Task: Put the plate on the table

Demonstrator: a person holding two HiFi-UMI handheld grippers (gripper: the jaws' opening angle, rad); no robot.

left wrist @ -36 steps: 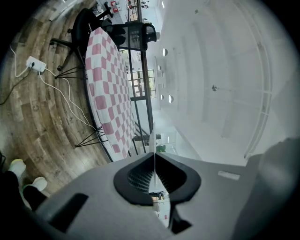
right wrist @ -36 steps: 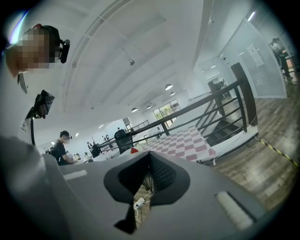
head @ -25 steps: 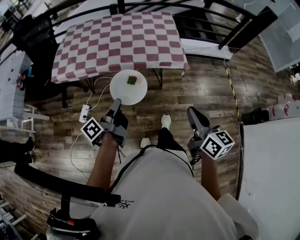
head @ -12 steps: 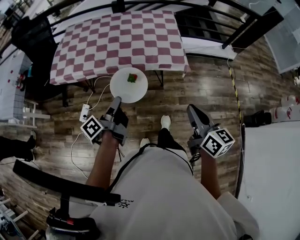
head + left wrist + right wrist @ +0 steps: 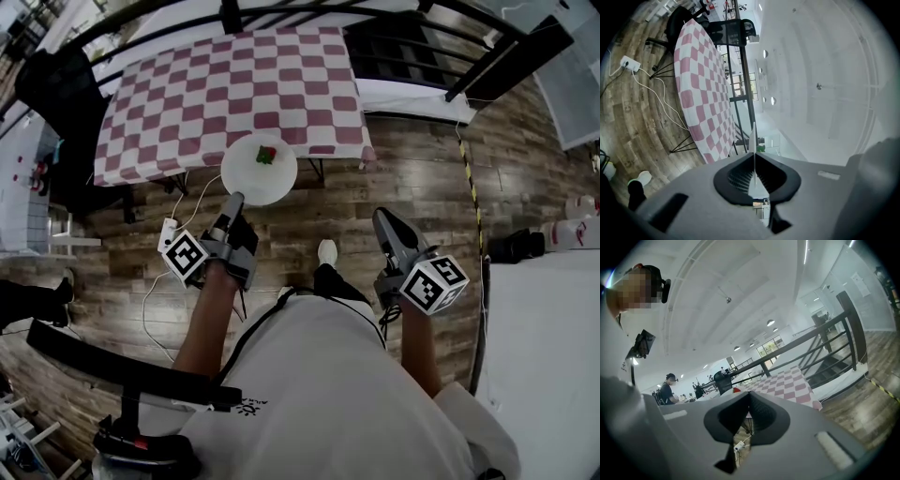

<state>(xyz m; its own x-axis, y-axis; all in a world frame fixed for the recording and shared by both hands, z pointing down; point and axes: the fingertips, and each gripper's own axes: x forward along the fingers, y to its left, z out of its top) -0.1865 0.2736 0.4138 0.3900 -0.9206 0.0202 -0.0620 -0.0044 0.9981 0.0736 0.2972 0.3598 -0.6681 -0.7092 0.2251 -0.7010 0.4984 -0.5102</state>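
Head view: the checked table (image 5: pixel 225 89) fills the top of the scene. At its near edge the left gripper (image 5: pixel 233 201) is clamped on the rim of the white plate (image 5: pixel 253 176). The plate is held up in the air, its far side overlapping the table's near edge and its near side over the wood floor (image 5: pixel 403 178). A small red-and-green item (image 5: pixel 266 156) rides on the plate. In the left gripper view the plate shows edge-on, a thin white line pinched between the jaws, with the table beyond it. Off to the right of the table's near corner, the right gripper (image 5: pixel 382 220) hangs over the floor; its own view shows the jaws shut together with nothing between them.

I'd say this is the carry — the plate is not yet set down. The next move calls for reaching further in over the table, keeping the plate level so the item does not slide, lowering it onto the cloth and only then letting go.
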